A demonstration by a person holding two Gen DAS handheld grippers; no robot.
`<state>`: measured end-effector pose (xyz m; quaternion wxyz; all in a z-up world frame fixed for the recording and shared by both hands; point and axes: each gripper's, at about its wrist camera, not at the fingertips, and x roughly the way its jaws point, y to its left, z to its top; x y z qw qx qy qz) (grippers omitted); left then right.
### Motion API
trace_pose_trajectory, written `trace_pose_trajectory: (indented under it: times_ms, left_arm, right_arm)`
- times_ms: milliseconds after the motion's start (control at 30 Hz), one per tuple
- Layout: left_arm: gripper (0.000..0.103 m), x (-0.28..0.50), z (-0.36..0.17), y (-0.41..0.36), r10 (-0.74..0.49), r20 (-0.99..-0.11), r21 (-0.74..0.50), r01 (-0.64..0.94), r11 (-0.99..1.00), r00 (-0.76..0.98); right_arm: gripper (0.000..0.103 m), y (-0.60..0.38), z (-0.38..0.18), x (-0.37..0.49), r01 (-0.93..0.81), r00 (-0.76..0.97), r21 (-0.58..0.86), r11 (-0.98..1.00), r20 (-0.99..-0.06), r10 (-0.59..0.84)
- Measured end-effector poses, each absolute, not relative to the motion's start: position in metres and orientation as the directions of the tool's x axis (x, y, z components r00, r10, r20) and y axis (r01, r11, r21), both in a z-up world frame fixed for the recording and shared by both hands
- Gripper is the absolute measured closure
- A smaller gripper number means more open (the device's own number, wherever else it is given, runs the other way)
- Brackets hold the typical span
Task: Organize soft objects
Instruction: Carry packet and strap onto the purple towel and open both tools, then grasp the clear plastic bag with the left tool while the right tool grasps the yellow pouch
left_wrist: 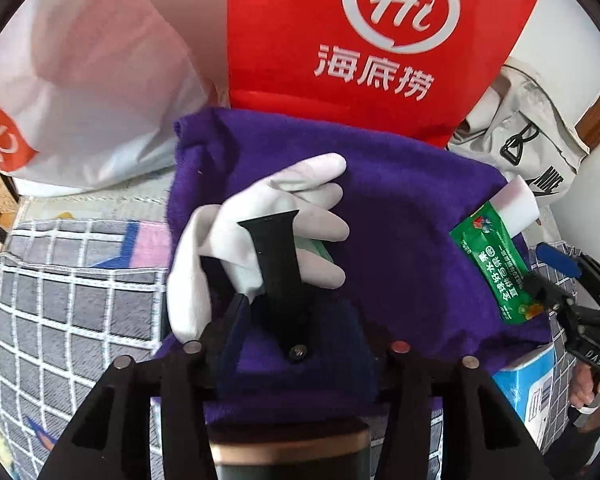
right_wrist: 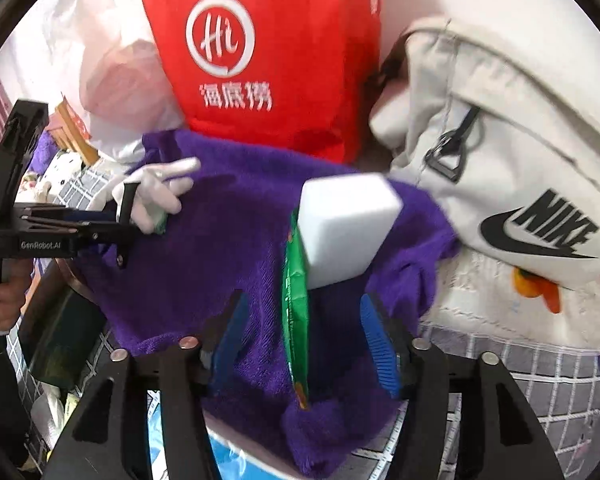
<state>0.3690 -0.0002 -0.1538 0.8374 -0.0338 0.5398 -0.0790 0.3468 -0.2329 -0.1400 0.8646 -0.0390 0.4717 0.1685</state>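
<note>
A purple towel (left_wrist: pixel 400 232) lies spread over a surface; it also shows in the right wrist view (right_wrist: pixel 220 248). A white glove (left_wrist: pixel 268 216) and a black watch strap (left_wrist: pixel 278 268) lie on it at my left gripper (left_wrist: pixel 296 316), whose jaws look shut on the strap. In the right wrist view the glove (right_wrist: pixel 156 192) sits at the towel's left. A white sponge block (right_wrist: pixel 344 228) and a green sachet (right_wrist: pixel 298 312) rest on the towel between the open blue fingers (right_wrist: pixel 378 344) of my right gripper (right_wrist: pixel 304 340).
A red bag with a Hi logo (left_wrist: pixel 372 40) stands behind the towel, a white plastic bag (left_wrist: pixel 92 92) to its left, a white Nike backpack (right_wrist: pixel 508 128) to its right. A grey checked cloth (left_wrist: pixel 68 300) covers the surface. A blue-white box (left_wrist: pixel 532 388) lies under the towel's edge.
</note>
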Motion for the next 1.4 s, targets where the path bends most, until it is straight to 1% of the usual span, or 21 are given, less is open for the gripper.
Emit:
trace_pose_trajectory:
  times_ms: [133,300,367,467,533,667,900,967,1000,1033,1133,1233,1400]
  left_arm:
    - [0.056,0.349,-0.137,0.004,-0.152,-0.879,-0.13,0.08,0.988,0.452]
    - [0.056,0.313,-0.11,0.019,-0.152,-0.834,-0.135,0.072,0.988,0.53]
    - [0.056,0.305,-0.103,0.032,-0.167,-0.821,-0.15,0.077,0.986,0.546]
    - [0.056,0.28,-0.093,0.041,-0.179,-0.809,-0.164,0.078,0.983,0.56]
    - [0.056,0.262,-0.086,0.05,-0.182,-0.801,-0.169,0.075,0.983,0.571]
    - [0.056,0.228,-0.079,0.059,-0.196,-0.792,-0.193,0.069,0.979,0.578]
    - [0.056,0.177,-0.096,0.066,-0.2,-0.799,-0.208,0.053,0.977,0.567]
    - [0.056,0.164,-0.102,0.068,-0.198,-0.803,-0.209,0.045,0.977,0.562]
    - [0.056,0.158,-0.106,0.069,-0.193,-0.807,-0.209,0.036,0.977,0.558]
    - [0.056,0.153,-0.108,0.071,-0.194,-0.807,-0.212,0.033,0.977,0.557]
    - [0.056,0.138,-0.115,0.073,-0.2,-0.808,-0.224,0.026,0.974,0.554]
    - [0.056,0.125,-0.122,0.075,-0.21,-0.805,-0.235,0.027,0.972,0.555]
    - [0.056,0.112,-0.139,0.079,-0.204,-0.817,-0.229,0.022,0.973,0.54]
  right_arm:
    - [0.043,-0.233,-0.124,0.329,-0.311,0.532,0.082,0.947,-0.811,0.244]
    - [0.043,-0.229,-0.105,0.295,-0.27,0.585,0.058,0.961,-0.783,0.212]
    - [0.043,-0.229,-0.1,0.281,-0.243,0.594,0.087,0.966,-0.774,0.219]
    - [0.043,-0.228,-0.097,0.259,-0.235,0.551,0.174,0.956,-0.787,0.279]
    - [0.043,-0.227,-0.094,0.243,-0.228,0.558,0.187,0.956,-0.779,0.285]
    - [0.043,-0.212,-0.097,0.207,-0.249,0.518,0.177,0.952,-0.806,0.286]
    - [0.043,-0.189,-0.101,0.139,-0.321,0.494,0.174,0.931,-0.807,0.322]
    - [0.039,-0.181,-0.107,0.119,-0.345,0.486,0.167,0.924,-0.81,0.328]
    - [0.034,-0.179,-0.11,0.112,-0.352,0.479,0.167,0.921,-0.813,0.331]
    - [0.032,-0.176,-0.114,0.103,-0.357,0.471,0.17,0.918,-0.816,0.334]
    - [0.032,-0.168,-0.126,0.088,-0.371,0.446,0.176,0.912,-0.827,0.342]
    - [0.032,-0.165,-0.14,0.074,-0.359,0.442,0.155,0.92,-0.84,0.315]
    - [0.032,-0.162,-0.164,0.065,-0.336,0.404,0.185,0.924,-0.858,0.319]
